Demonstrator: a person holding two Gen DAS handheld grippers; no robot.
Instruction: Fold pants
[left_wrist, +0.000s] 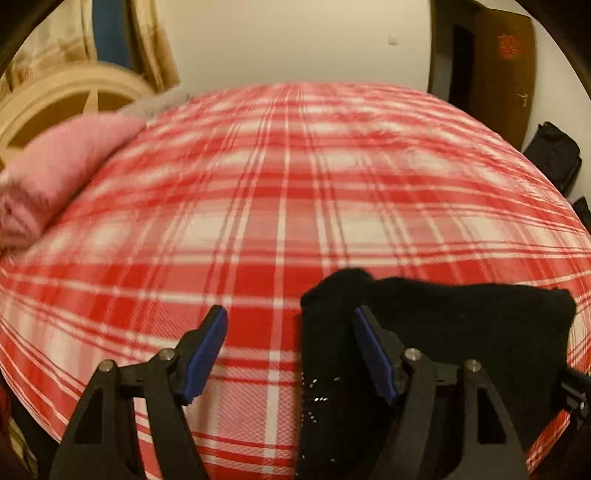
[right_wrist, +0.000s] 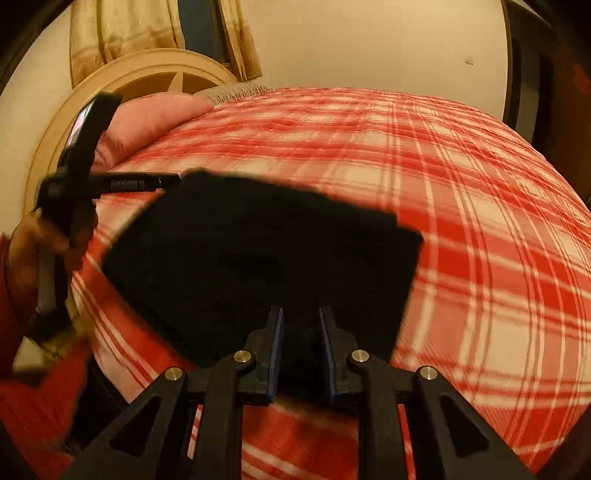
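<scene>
The black knitted pants, folded into a compact rectangular bundle, are seen lying on the red-and-white plaid bedspread, near its front edge. The near hem of the bundle is pinched between the narrowly set fingers of the right gripper. The left gripper is held with its fingers spread wide and empty, at the bundle's left edge. A pink pillow is seen far beyond the bundle, at the bedspread's head end.

Bedspread apparently open beyond pants.
</scene>
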